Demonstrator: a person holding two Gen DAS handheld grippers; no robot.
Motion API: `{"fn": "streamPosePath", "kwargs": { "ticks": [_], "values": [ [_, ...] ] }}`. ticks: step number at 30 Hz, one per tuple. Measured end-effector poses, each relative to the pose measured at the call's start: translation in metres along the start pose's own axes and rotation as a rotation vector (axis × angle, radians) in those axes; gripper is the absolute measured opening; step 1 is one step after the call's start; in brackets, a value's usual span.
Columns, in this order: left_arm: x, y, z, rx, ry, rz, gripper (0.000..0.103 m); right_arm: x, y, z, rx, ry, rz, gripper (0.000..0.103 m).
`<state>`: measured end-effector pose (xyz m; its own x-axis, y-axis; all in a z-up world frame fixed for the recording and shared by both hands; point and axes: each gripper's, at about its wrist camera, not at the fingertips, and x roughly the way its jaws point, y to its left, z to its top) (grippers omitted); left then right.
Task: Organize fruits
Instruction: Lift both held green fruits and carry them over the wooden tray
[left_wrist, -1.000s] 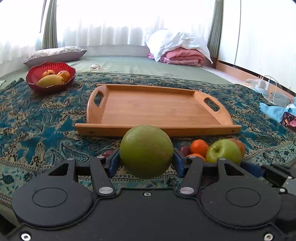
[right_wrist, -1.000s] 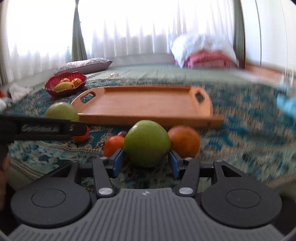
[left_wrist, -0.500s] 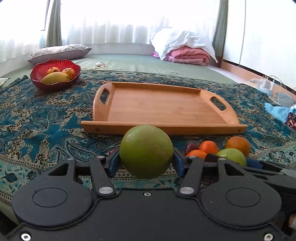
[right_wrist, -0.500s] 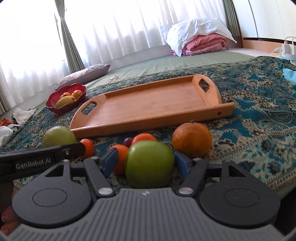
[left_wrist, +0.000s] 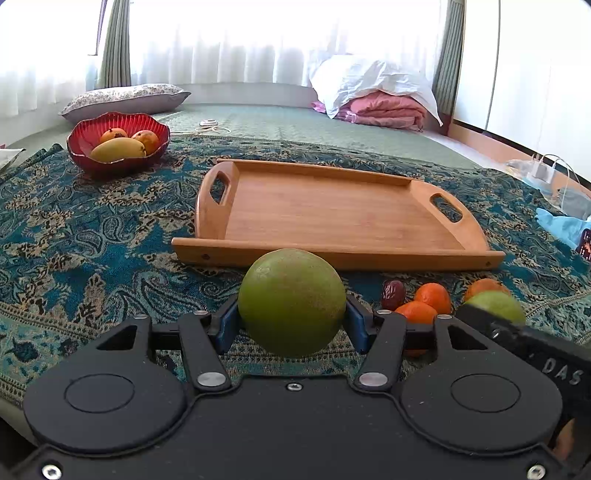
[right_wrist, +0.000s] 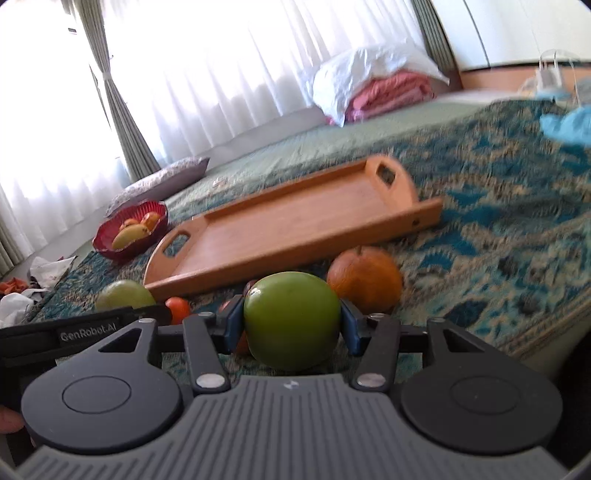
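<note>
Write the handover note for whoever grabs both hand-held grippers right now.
Left hand-held gripper: shut on the large green citrus.
Right hand-held gripper: shut on the green apple.
Wooden tray lies just ahead on the patterned cloth, nothing on it.
Loose by the tray's near edge: big orange, small tangerines, a dark date.
Red bowl far left holds a mango and other fruit.
Done: both fruits gripped. Left: probably place them, then the loose ones.

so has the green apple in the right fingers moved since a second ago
Yes. The green apple has lifted with the right gripper, clear of the orange that sat level beside it.
</note>
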<state>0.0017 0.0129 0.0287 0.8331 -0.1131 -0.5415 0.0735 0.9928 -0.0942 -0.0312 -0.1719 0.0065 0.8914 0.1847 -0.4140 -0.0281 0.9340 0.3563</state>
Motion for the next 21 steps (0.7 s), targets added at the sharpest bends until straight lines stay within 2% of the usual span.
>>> {"fn": "streamPosePath", "kwargs": {
  "ticks": [10, 15, 21],
  "values": [
    [0.012, 0.0, 0.021, 0.033, -0.018, 0.032, 0.055, 0.006, 0.001, 0.038, -0.04, -0.068, -0.009, 0.056],
    [0.026, 0.004, 0.043, 0.041, -0.022, 0.045, 0.055, 0.03, -0.003, 0.066, -0.056, -0.022, -0.024, 0.056],
    [0.054, 0.013, 0.074, 0.018, 0.022, 0.035, 0.055, 0.071, -0.011, 0.102, -0.082, 0.063, -0.037, 0.056]
  ]
}}
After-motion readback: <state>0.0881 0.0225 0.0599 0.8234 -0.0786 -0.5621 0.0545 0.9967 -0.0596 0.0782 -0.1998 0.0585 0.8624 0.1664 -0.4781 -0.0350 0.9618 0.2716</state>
